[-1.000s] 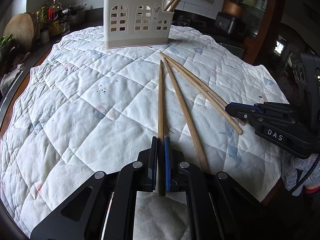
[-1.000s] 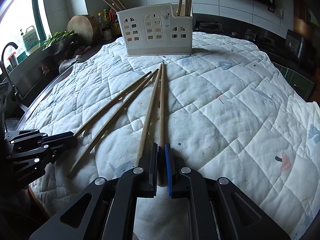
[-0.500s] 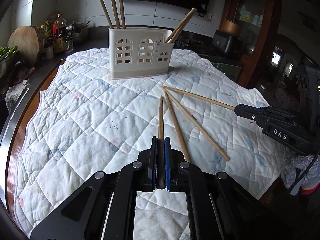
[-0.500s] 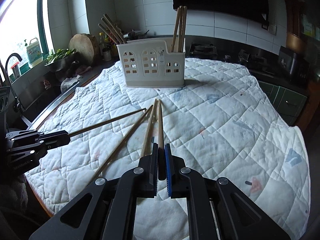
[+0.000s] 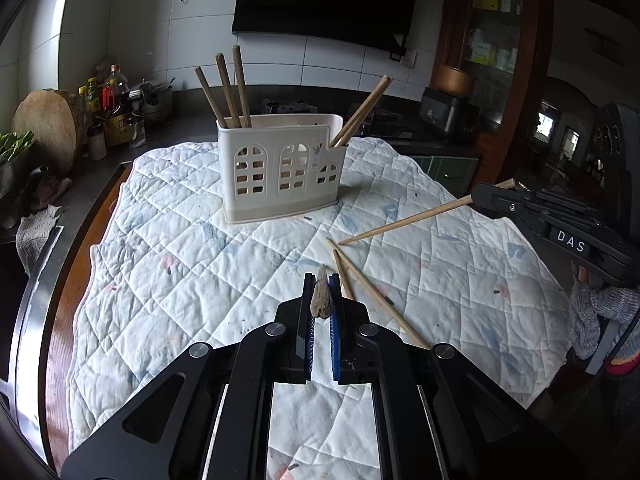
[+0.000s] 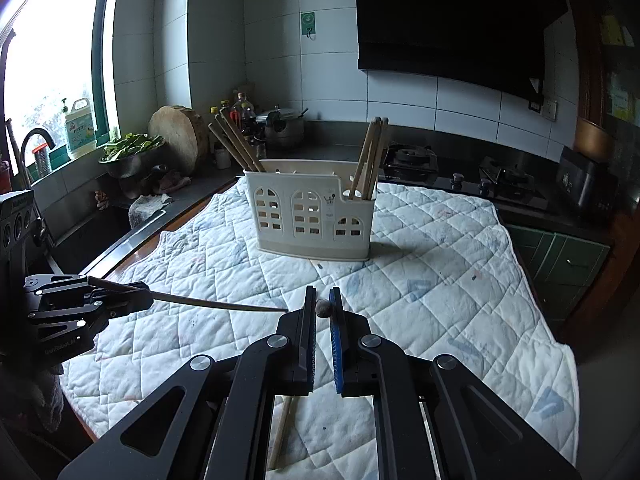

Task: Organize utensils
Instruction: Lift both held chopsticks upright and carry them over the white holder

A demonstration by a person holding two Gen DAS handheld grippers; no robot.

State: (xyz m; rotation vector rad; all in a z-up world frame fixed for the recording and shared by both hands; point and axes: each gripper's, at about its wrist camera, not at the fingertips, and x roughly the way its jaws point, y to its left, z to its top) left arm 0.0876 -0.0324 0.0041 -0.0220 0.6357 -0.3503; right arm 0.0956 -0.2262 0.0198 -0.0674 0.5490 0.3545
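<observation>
Both tongs clenched, one chopstick in each.
Left tongs (image 5: 321,286) gripping a chopstick (image 5: 321,298), right tongs (image 6: 323,300) gripping another chopstick (image 6: 323,308); holder (image 5: 280,168) ahead, two loose chopsticks (image 5: 372,292) just right of left tongs.

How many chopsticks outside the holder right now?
4. One thin wooden chopstick clamped in the left tool, one in the right tool, two lying loose on the white quilted cloth beside the left tool. None appear hidden.

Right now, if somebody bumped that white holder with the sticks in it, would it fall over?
Probably not easily: the holder has a wide flat base on the quilt. It looks like thin, holey plastic, so likely light; a shove might slide it. The leaning chopsticks could rattle.
</observation>
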